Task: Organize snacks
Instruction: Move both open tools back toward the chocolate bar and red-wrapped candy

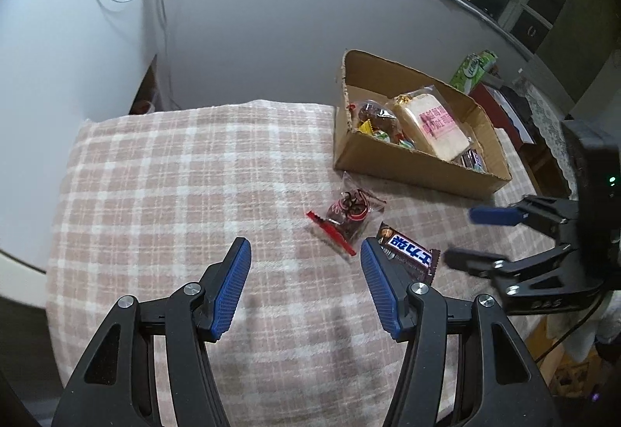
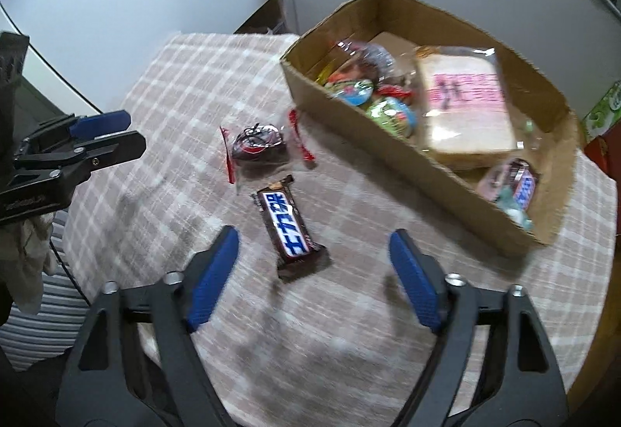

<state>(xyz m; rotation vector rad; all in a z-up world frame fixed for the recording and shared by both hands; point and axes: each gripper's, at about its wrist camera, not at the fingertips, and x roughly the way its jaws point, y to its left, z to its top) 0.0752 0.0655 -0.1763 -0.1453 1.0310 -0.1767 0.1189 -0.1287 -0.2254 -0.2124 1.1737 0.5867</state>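
The left gripper [image 1: 304, 256] sits at about 6 o'clock in the left wrist view. Its two black arms with blue ribbed pads [image 1: 233, 287] are spread wide, with nothing between them, and they float over the pink and white checked cloth [image 1: 174, 194] on the table.

Toward 1 o'clock from it lies a small see-through snack bag with red edges and a dark treat inside [image 1: 347, 215]. Just beside that, at about 3 o'clock from the bag, is a brown chocolate bar with a blue and white label [image 1: 411, 256]. The right pad hides one end of the bar.

Farther up at 1 o'clock stands a brown cardboard box with low walls [image 1: 419, 170]. Inside it are a wrapped slice of pale bread with a pink label [image 1: 434, 126], small bright candies [image 1: 378, 134] and another chocolate bar [image 1: 473, 160].

At 3 o'clock the right gripper [image 1: 460, 235] comes in from the side. Its jaws are also apart and hold nothing.

In the right wrist view, the right gripper [image 2: 314, 252] is spread wide, and the chocolate bar [image 2: 289, 229] lies flat on the cloth between its pads, touching neither. The snack bag [image 2: 260, 149] is at 11 o'clock from the bar. The box [image 2: 388, 151] is at 1 o'clock. This view is a bit blurry.
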